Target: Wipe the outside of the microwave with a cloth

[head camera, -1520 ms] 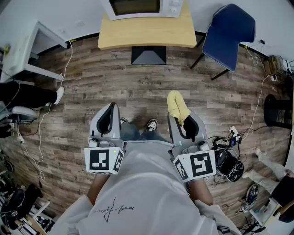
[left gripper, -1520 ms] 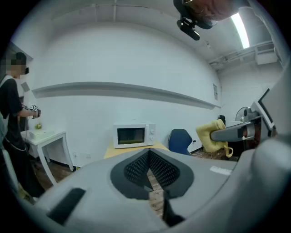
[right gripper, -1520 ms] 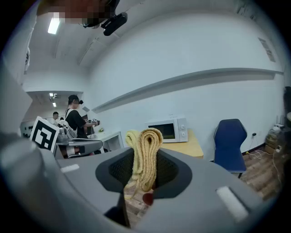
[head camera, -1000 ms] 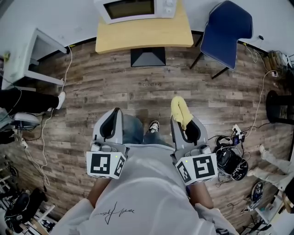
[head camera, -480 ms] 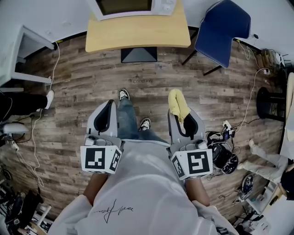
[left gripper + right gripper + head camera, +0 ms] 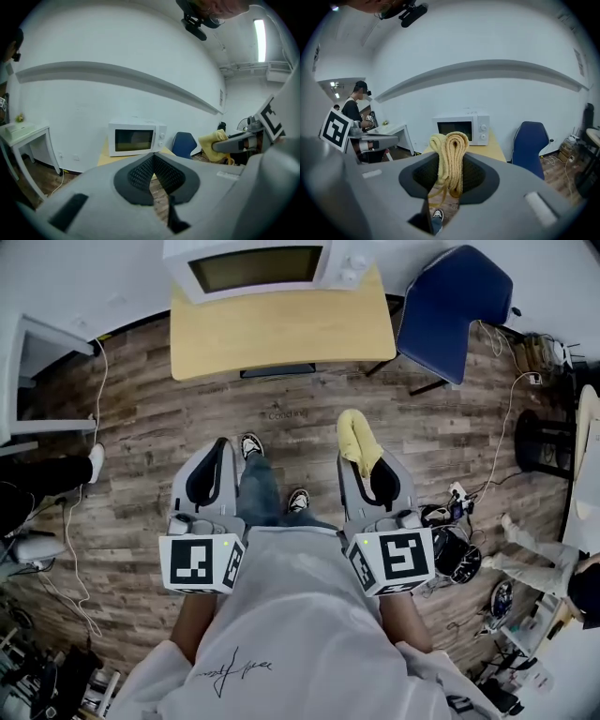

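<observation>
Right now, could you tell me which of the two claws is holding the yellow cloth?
The right claw: its jaws are clamped on the folded yellow cloth, while the left claw is shut with nothing between its jaws.

The person wears a white T-shirt (image 6: pixel 281 615), blue jeans (image 6: pixel 258 488) and black-and-white sneakers (image 6: pixel 250 440).

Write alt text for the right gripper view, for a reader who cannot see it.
The right gripper has its jaws shut on a folded yellow cloth, seen from just behind the jaws. Ahead, a white microwave sits on a light wooden table, with a blue chair to the table's right.
</observation>
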`<action>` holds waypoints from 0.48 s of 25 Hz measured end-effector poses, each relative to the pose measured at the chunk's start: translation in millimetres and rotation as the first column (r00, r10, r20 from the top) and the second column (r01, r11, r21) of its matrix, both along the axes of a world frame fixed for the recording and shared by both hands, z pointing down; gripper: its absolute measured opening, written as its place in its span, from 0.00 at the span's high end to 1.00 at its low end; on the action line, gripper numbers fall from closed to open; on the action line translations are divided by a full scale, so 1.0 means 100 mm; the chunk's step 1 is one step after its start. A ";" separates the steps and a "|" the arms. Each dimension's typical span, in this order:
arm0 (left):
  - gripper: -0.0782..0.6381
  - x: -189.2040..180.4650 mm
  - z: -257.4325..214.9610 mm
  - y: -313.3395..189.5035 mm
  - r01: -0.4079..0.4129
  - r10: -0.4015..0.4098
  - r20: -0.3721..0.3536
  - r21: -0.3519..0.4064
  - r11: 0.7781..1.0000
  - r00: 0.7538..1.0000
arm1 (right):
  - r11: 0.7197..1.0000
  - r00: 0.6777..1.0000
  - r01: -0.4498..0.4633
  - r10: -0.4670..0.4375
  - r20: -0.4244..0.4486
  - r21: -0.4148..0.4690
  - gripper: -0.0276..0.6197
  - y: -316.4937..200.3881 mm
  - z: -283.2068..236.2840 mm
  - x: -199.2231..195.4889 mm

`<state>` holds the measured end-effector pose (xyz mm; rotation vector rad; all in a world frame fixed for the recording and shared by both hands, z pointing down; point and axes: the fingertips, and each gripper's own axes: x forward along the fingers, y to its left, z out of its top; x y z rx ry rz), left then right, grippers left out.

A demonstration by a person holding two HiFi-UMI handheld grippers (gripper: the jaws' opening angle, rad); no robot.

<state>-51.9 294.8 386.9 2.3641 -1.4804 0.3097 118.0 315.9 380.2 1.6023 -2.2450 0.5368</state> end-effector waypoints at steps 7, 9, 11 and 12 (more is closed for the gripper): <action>0.90 -0.35 -0.05 -0.61 -0.059 0.059 -0.021 -0.017 0.998 0.998 | 1.000 1.000 -0.014 0.013 -0.025 -0.027 0.79 -0.63 -0.06 -0.44; 0.90 -0.41 -0.02 -0.75 -0.086 0.085 -0.027 -0.035 0.996 0.996 | 0.999 0.999 -0.014 0.013 -0.030 -0.033 0.79 -0.77 -0.08 -0.56; 0.90 -0.48 0.00 -0.87 -0.098 0.097 -0.032 -0.045 0.994 0.995 | 0.999 0.999 -0.010 0.009 -0.039 -0.034 0.79 -0.87 -0.10 -0.66; 0.90 -0.52 0.02 -0.92 -0.101 0.099 -0.033 -0.050 0.994 0.995 | 0.999 0.999 -0.010 0.008 -0.046 -0.036 0.79 -0.90 -0.10 -0.70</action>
